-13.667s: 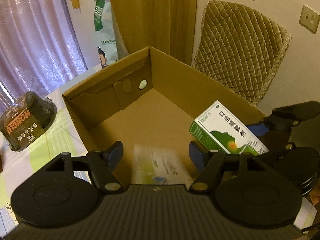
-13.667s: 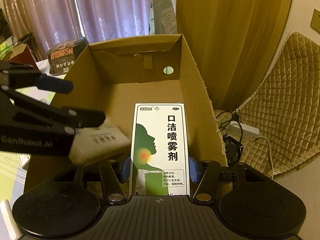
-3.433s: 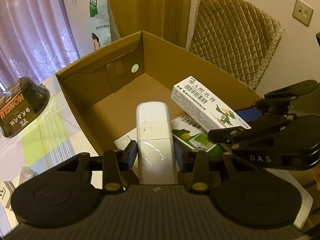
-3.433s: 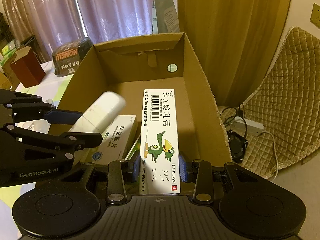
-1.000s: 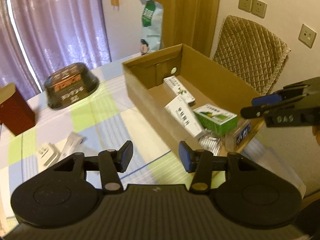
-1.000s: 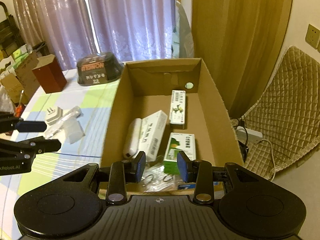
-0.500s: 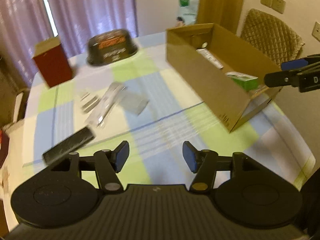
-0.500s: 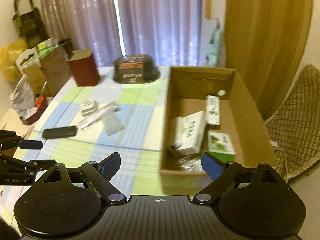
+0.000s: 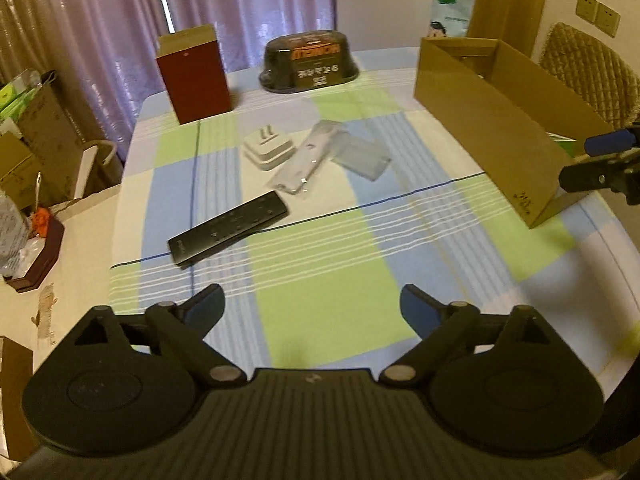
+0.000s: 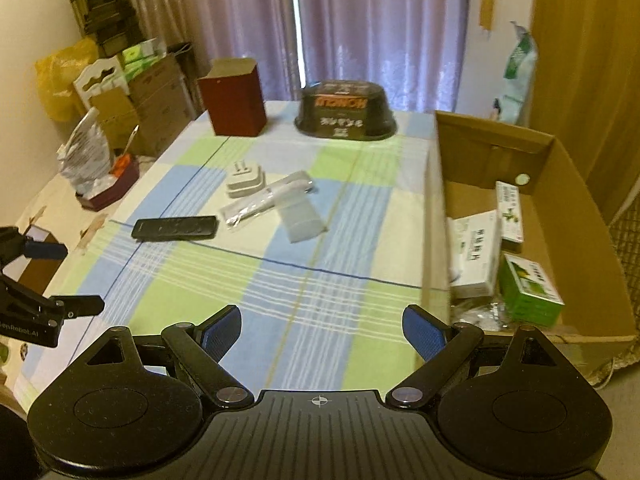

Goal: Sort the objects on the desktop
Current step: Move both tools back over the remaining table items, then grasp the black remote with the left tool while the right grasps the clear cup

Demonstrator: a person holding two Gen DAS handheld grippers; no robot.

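Note:
A black remote (image 9: 228,229) (image 10: 175,228) lies on the checked tablecloth, with a white plug adapter (image 9: 268,149) (image 10: 245,178), a clear plastic packet (image 9: 309,162) (image 10: 267,198) and a translucent flat case (image 9: 362,156) (image 10: 301,219) behind it. The cardboard box (image 9: 496,120) (image 10: 568,184) at the right table edge holds several medicine boxes (image 10: 476,252). My left gripper (image 9: 312,308) is open and empty above the near cloth. My right gripper (image 10: 322,328) is open and empty too, left of the box's near corner.
A dark red box (image 9: 194,76) (image 10: 233,98) and a black food tub (image 9: 309,61) (image 10: 346,113) stand at the far table edge. A quilted chair (image 9: 588,76) is behind the cardboard box. Cartons and bags (image 10: 120,92) crowd the floor at left.
Both grippers have pulled back from the cardboard box and opened wider. The whole table with the loose items has come into view.

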